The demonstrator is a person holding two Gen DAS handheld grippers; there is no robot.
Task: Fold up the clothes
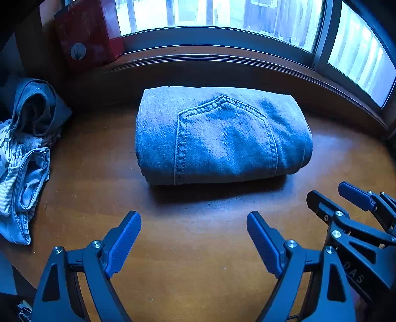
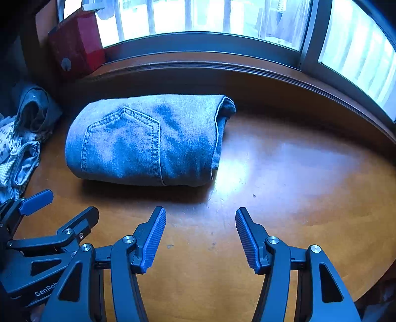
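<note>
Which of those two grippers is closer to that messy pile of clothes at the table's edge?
Left. The left gripper hovers open nearer the crumpled pile; the right gripper, also open, sits farther away, past the folded jeans' other end.

Both wrist views sit low over the worktop, side by side, facing the window; both share the jeans.

Folded jeans: one, centre of table.
Unfolded clothes: one heap, far left; number of garments cannot be told.
Red box: one, far left on the sill.
Grippers: two, left gripper and right gripper, near edge, each with two blue pads, spread apart.
</note>
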